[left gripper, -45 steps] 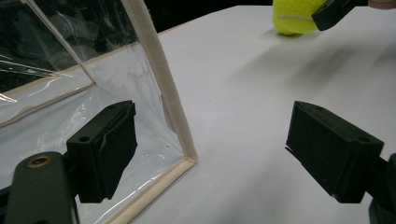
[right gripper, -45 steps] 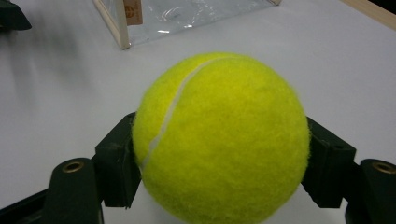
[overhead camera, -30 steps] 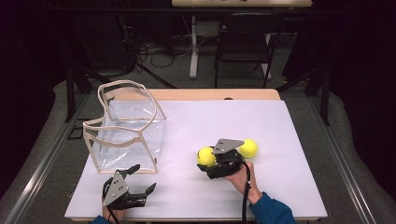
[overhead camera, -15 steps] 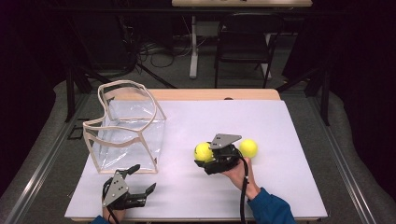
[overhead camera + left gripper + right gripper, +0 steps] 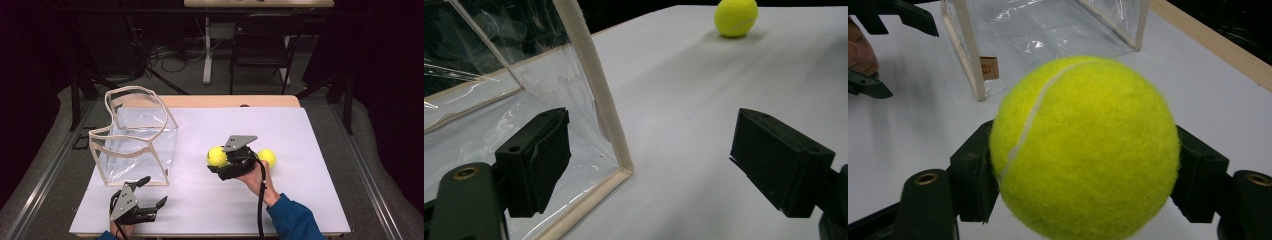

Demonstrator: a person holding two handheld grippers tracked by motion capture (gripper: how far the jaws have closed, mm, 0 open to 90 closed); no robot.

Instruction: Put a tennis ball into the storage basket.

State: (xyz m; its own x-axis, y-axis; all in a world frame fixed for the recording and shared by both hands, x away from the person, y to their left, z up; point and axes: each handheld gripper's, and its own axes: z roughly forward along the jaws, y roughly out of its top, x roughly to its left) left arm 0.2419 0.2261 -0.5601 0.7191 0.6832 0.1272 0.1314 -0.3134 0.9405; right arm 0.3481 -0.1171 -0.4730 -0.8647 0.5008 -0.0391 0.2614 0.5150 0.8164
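We're gripping one tennis ball (image 5: 1083,150) tight in the right gripper (image 5: 227,162), lifted off the white table (image 5: 310,200). Left gripper (image 5: 150,197) is idling wide open beside the clear bag (image 5: 132,142). We're aiming high over its rim before dropping.

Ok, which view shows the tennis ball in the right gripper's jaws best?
The right gripper view: the held tennis ball sits close up, a black pad pressed on each side. The high view shows the same ball small, partly hidden by the right gripper. The left gripper view shows a ball on the table.
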